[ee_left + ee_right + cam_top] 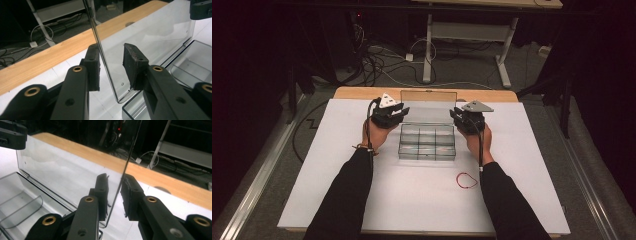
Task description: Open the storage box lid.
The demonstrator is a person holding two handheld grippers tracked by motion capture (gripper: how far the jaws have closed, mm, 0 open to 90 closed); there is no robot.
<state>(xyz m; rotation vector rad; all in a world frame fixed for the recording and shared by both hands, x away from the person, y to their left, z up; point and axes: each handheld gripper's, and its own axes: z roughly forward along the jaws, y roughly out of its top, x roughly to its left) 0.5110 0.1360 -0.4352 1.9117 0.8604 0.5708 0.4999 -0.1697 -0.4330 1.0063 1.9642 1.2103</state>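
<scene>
A: What's sitting on the surface [337,200]?

B: One clear box [427,147], lying in the middle of the white sheet, toward the far edge. Its lid [428,106] is standing upright behind the tray, hinged along the back.

A: How's it going to handle?

B: I'm judging it light, stiff and slick: thin see-through plastic, likely to crack if squeezed hard or twisted. The lid's side edges look like the places to be gripping, one at each end, low near the hinge so it isn't flexing.

A: And the tongs?

B: The left tongs [111,67] are straddling the lid's left edge, spread, with the sheet running close by one pad and a clear gap to the other. The right tongs [116,195] are straddling the right edge, also slightly spread; the plastic is passing between the pads without being pinched, as far as I'm seeing.

A: Counts, biggest down?

B: One surface, one box with one lid, two tongs, six compartments [427,142] I'm making out, in two rows of three, and one red band [466,180] lying loose, near the right forearm.
</scene>
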